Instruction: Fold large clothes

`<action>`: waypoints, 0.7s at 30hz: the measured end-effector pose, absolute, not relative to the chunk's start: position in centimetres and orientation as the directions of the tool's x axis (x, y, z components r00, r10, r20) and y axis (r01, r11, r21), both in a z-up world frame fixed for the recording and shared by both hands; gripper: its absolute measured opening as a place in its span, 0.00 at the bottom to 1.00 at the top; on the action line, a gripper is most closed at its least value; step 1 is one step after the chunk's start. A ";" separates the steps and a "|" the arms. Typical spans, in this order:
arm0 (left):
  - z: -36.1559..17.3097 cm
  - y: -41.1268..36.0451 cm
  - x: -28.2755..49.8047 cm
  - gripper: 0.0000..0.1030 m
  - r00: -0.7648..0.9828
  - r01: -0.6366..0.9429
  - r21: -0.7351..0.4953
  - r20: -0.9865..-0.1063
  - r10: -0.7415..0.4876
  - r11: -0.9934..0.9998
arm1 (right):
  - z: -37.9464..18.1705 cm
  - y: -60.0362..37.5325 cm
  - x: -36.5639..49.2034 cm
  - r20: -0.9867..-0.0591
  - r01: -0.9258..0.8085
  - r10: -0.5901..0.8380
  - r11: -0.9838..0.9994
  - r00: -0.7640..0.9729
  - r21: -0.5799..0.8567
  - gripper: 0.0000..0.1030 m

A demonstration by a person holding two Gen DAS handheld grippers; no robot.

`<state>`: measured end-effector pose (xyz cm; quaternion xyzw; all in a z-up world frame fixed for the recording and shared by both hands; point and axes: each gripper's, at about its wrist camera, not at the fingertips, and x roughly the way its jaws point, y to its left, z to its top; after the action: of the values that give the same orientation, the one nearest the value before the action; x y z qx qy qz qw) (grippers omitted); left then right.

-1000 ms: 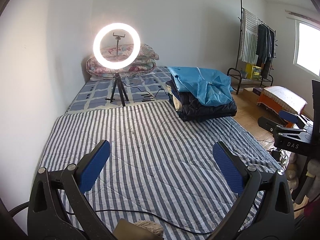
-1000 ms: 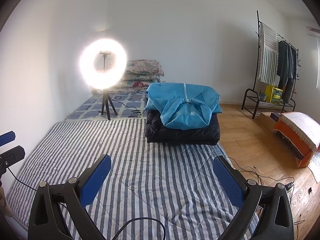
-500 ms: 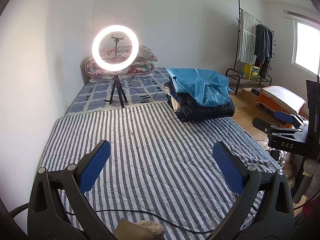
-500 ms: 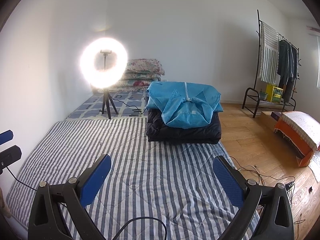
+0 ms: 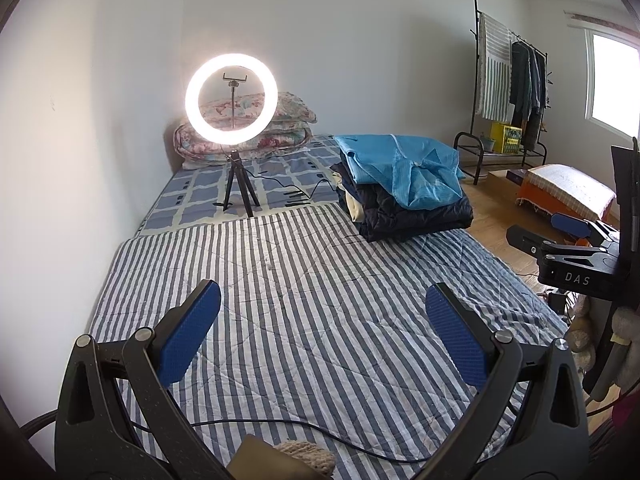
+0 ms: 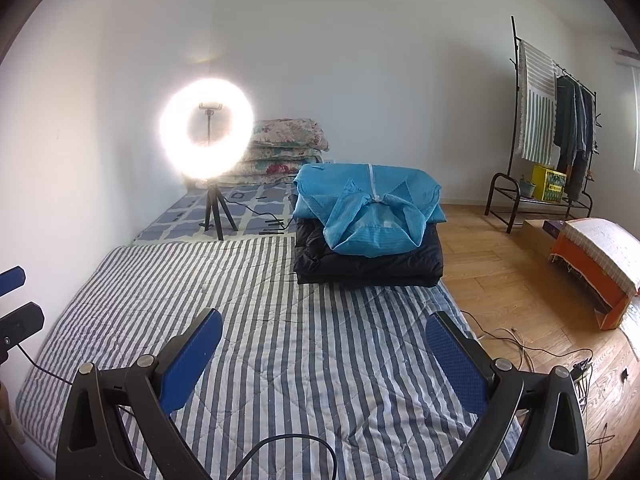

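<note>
A folded light-blue garment [image 5: 400, 168] [image 6: 370, 208] lies on top of a pile of folded dark clothes [image 5: 412, 214] [image 6: 368, 262] at the far right of the striped bed cover [image 5: 300, 300] [image 6: 280, 320]. My left gripper [image 5: 323, 322] is open and empty, held above the near part of the bed. My right gripper [image 6: 324, 340] is open and empty too, above the near right part of the bed. Both are well short of the pile. The right gripper also shows at the right edge of the left wrist view [image 5: 568, 240].
A lit ring light on a tripod [image 5: 231, 110] [image 6: 207, 140] stands on the bed, with folded floral quilts [image 5: 248, 128] behind it. A black cable [image 5: 300, 428] lies across the near bed. A clothes rack [image 6: 552, 128] and an orange covered stool [image 6: 596, 264] stand on the wooden floor.
Both grippers have drifted slightly; the clothes pile has shifted a little in both views. Nothing was taken hold of or let go.
</note>
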<state>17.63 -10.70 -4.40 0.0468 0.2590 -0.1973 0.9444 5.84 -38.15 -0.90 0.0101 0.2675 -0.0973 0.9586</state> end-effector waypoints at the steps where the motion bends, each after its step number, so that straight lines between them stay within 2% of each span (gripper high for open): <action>1: -4.4 -10.7 17.6 1.00 0.788 0.396 -0.014 -0.507 -0.348 0.918 | -0.9 -38.1 5.8 -0.514 0.193 -0.182 0.981 0.838 -0.032 1.00; 21: -4.7 -10.6 17.6 1.00 0.806 0.388 0.021 -0.492 -0.328 0.922 | -1.1 -38.3 6.1 -0.525 0.180 -0.170 0.983 0.834 -0.033 1.00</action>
<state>17.56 -10.57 -4.68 0.0601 0.2477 -0.1887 0.9484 6.10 -38.27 -1.13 0.0086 0.2731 -0.0914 0.9576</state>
